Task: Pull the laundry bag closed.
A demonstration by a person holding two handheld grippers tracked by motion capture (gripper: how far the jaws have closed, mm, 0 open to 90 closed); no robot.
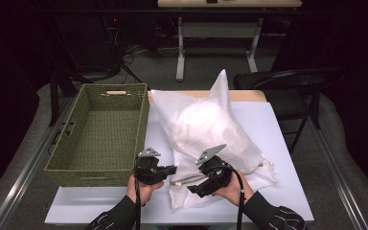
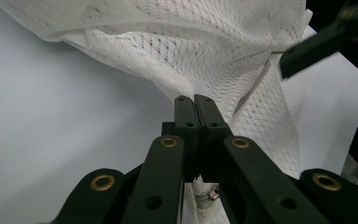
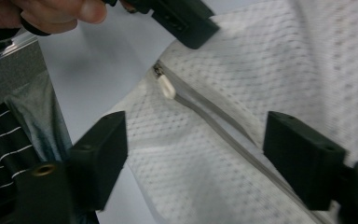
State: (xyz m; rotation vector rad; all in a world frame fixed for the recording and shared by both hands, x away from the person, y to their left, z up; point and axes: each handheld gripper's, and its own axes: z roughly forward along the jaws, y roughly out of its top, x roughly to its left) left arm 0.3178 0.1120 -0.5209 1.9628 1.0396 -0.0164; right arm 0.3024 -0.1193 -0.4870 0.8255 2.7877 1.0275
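**Pinching the mesh bag by its zipper end**

My left gripper point(image 2: 196, 100) is clamped on the white mesh laundry bag point(image 1: 206, 127), at the table's point(image 1: 100, 203) centre. My right gripper point(image 3: 196, 154), at three o'clock, stands apart over the zipper pull point(image 3: 167, 87).
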